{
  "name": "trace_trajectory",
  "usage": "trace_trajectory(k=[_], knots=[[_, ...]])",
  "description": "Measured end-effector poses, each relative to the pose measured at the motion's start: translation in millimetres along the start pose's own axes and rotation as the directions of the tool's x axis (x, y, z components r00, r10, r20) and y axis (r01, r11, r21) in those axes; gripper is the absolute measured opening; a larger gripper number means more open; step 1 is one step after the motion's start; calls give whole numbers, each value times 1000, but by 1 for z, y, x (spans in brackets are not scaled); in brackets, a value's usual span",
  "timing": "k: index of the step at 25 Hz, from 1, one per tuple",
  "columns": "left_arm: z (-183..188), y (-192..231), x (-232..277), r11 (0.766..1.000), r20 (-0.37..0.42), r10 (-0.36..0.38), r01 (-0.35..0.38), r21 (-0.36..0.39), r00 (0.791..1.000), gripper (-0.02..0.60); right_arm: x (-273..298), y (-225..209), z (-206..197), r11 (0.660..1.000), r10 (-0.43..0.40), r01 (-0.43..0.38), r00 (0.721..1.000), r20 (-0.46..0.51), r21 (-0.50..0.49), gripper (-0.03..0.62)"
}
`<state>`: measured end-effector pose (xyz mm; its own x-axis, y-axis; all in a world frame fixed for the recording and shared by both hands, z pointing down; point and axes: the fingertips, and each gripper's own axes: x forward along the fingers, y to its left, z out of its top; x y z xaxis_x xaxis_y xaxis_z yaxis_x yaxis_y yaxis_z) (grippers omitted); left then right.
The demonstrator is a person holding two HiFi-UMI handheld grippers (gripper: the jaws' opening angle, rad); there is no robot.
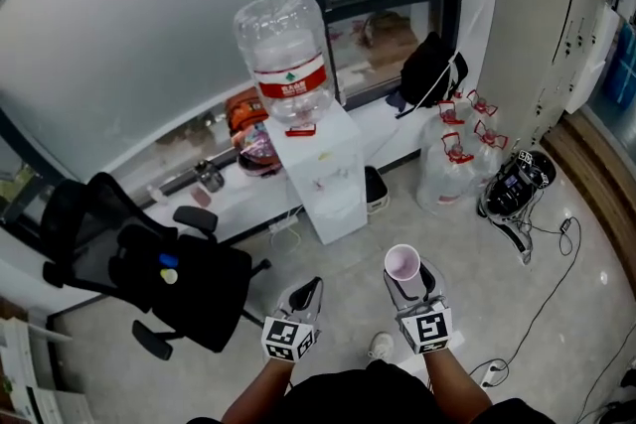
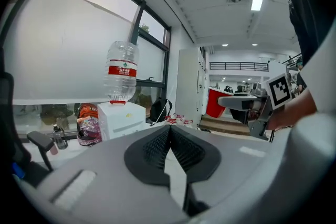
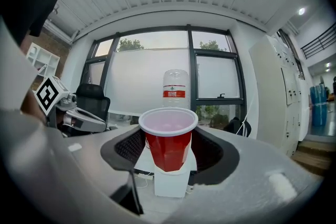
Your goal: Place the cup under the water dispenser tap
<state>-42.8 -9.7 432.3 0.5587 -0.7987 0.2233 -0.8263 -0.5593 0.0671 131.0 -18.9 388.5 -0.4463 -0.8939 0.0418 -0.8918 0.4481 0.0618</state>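
Right gripper (image 1: pixel 409 285) holds the red cup (image 3: pixel 168 139); left gripper (image 2: pixel 169 134) is pressed shut with nothing in it.
The right gripper's two jaws squeeze the cup from both sides. The cup stands upright, with its white rim above the jaws and its open top facing up. The left gripper is just to the left of the right one, and its black pads (image 2: pixel 157 147) meet at the tips. Straight ahead of the right gripper, well apart from the cup, stands the white dispenser (image 1: pixel 323 169) with a big clear bottle (image 1: pixel 285 55) on top. From the left gripper, the dispenser is ahead and to the left. A black chair (image 1: pixel 149 263) stands far off to the left of both grippers. Both grippers are over the grey floor (image 1: pixel 477 253).
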Motion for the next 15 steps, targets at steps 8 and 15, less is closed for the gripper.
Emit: trace_trajectory(k=[8, 15], knots=[[1, 23, 23, 994, -10, 107, -107, -29, 994, 17, 46, -21, -8, 995, 98, -98, 995, -18, -13, 273], [-6, 66, 45, 987, -32, 146, -148, -63, 989, 17, 105, -20, -27, 991, 137, -136, 989, -55, 8, 273]])
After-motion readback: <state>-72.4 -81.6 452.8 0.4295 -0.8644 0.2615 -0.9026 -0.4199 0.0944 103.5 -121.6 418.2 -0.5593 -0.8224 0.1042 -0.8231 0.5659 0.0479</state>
